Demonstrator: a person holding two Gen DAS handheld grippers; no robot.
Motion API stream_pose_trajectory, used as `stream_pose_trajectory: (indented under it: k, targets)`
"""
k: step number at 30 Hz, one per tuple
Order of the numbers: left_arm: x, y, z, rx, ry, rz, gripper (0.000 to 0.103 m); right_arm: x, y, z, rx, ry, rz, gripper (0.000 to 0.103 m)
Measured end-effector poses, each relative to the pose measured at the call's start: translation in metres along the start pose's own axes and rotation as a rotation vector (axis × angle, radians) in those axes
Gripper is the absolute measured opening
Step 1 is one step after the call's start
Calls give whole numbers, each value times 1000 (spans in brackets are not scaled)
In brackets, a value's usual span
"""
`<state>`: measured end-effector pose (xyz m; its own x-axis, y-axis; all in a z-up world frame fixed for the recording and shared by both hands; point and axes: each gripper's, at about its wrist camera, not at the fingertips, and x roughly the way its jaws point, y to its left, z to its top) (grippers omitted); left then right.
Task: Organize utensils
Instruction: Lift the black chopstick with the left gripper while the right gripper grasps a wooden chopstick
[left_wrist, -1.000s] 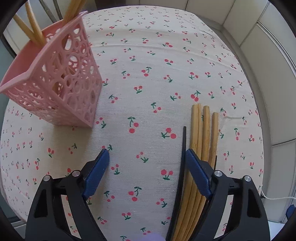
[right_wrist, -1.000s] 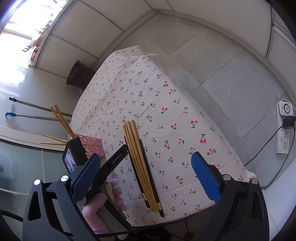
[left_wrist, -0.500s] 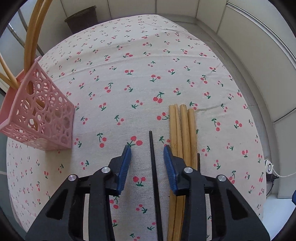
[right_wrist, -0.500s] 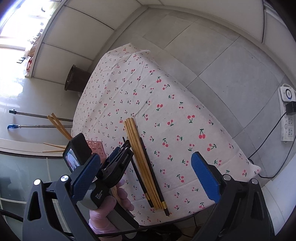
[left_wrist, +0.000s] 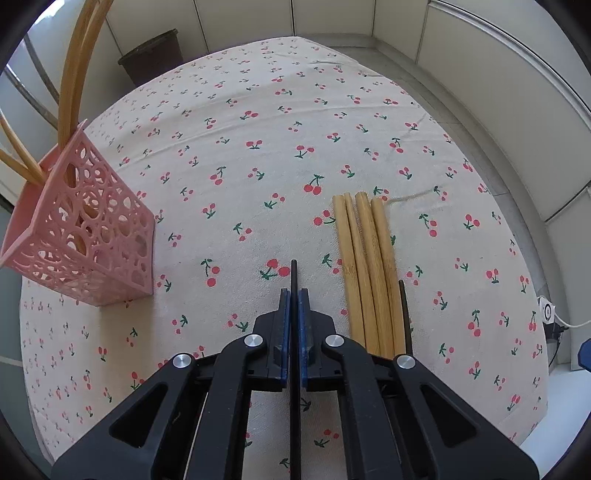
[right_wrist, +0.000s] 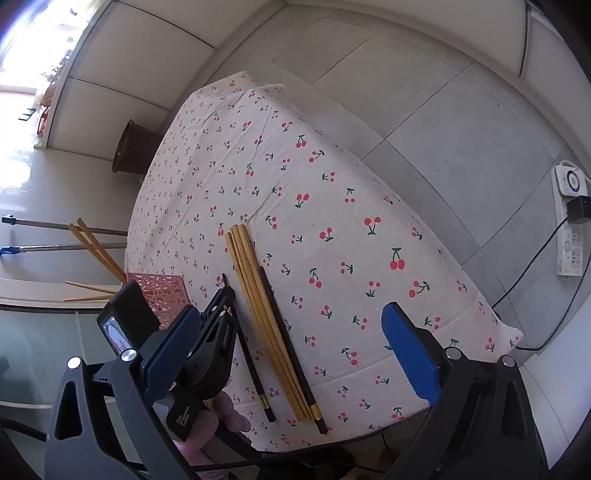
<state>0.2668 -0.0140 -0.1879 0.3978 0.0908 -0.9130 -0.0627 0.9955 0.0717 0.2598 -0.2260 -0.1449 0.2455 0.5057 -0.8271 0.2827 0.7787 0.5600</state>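
Note:
My left gripper (left_wrist: 294, 295) is shut on a thin black chopstick (left_wrist: 294, 271) that lies on the cherry-print tablecloth (left_wrist: 258, 147); its tip pokes out past the blue pads. To its right lie several wooden chopsticks (left_wrist: 365, 266) side by side, with a second black chopstick (left_wrist: 404, 310) along their far side. A pink openwork holder (left_wrist: 92, 236) stands at the left with wooden chopsticks (left_wrist: 74, 92) in it. In the right wrist view my right gripper (right_wrist: 291, 314) hangs open above the table, nothing between its fingers. There the left gripper (right_wrist: 221, 299) grips the black chopstick (right_wrist: 255, 376).
A dark bin (left_wrist: 151, 55) stands on the floor beyond the table's far end. A power strip (right_wrist: 570, 221) with a cable lies on the grey floor to the right. Long-handled poles (right_wrist: 55, 225) lean at the left. A gloved hand (right_wrist: 221, 417) holds the left gripper at the table's near edge.
The left gripper slid right over the black chopstick and its jaws closed from wide to tight on it. The right gripper sank a little toward the table.

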Motion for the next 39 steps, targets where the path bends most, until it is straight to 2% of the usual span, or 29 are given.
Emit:
stream_pose_trajectory:
  k: [8,14,17,21,24,25,28,39]
  targets:
    - [-23,33,-12,-45,-17,-20,3,24,2,1,-28,31,-75,96]
    - [-70,65,-28,-62,-98,-2,3,48,11,-1,-103,24,-179,96]
    - [-95,80,-32,-80,-146,-5,3,59,12,-3,-109,27,-190,95]
    - [-125,99,-43,-126,-194,-42,3,69,22,-1,-128,22,-172,87]
    - [-136,106,-49,-148,-212,-70,3,81,33,-1,-169,27,-202,68]
    - [-139,106,-50,-146,-216,-78,3,86,37,-1,-190,27,-220,65]
    - [-142,106,-50,-142,-227,-85,3,92,49,1,-239,-16,-268,61]
    - [-140,121,-49,-170,-215,-99,4,107,69,-3,-365,-68,-397,61]
